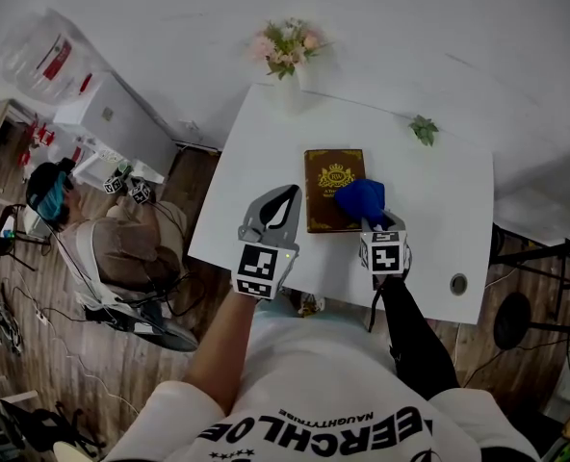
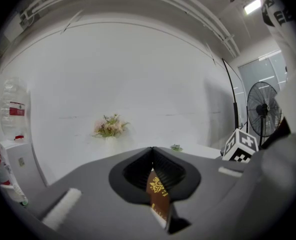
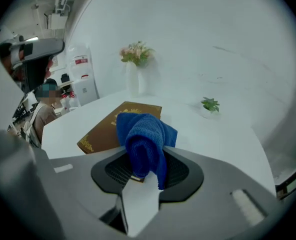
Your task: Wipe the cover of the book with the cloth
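Blue terry cloth (image 1: 360,200) is pinched in the right claw (image 1: 370,221), bunched over the brown gold-crested book (image 1: 331,186) lying on the white desk (image 1: 429,219) just ahead. Left claw (image 1: 287,195) is closed and empty, with the book to its right. Looks like wiping's starting, so next I'd drag the cloth across the cover.

White rectangular desk (image 1: 256,152) with a plain matte top. A brown hardcover book (image 1: 325,200) with a gold crest and gold border lies flat on it, cover up, roughly mid-desk.

- **Flowers:** a white vase of pink flowers with green leaves (image 1: 287,51) stands beyond the book and slightly to its left, at the desk's far edge by the wall.
- **Plant:** a small green plant in a white pot (image 1: 423,129) sits beyond the book to its right, well apart from it.
- **Cable hole:** a round grey cable hole (image 1: 458,284) is nearer than the book and off to its right, close to the near right corner.
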### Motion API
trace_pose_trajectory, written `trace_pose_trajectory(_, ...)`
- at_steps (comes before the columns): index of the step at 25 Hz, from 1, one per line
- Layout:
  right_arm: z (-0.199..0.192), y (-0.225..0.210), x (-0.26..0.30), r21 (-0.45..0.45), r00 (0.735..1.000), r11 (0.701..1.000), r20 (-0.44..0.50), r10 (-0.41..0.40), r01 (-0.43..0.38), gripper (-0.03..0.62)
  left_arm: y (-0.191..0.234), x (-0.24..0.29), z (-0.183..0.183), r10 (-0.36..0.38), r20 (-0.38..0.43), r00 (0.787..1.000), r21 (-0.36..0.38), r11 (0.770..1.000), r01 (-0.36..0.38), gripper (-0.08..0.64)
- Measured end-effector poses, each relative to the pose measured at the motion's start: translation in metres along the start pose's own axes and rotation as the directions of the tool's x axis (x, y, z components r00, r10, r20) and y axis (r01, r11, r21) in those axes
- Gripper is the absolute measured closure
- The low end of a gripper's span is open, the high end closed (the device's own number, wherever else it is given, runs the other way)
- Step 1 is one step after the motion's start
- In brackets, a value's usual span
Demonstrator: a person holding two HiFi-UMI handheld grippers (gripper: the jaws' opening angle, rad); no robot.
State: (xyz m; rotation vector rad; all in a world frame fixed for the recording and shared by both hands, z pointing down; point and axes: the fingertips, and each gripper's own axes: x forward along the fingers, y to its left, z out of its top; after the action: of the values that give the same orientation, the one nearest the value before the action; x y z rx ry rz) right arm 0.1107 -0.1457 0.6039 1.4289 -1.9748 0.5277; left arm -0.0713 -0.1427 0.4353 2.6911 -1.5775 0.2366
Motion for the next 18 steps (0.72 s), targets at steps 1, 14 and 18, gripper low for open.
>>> trace_pose_trajectory(1,0.005,0.004,-0.003,0.004,1.0,1.0,0.03,0.005,-0.005,0.459,0.0,-0.001,0.0,0.0,-0.001,1.0,0.001,1.0,0.0,0.502)
trace_pose_trajectory(14,0.004,0.141,0.0,-0.199,0.939,0.92,-0.003,0.343,-0.337,0.459,0.011,-0.01,-0.007,0.034,-0.026,0.999,-0.009,0.999,-0.034,0.502)
trace_pose_trajectory(18,0.001,0.131,-0.001,-0.196,0.942,0.923,-0.016,0.335,-0.331,0.459,0.018,-0.008,-0.01,0.045,-0.031,0.999,-0.016,0.999,-0.046,0.503)
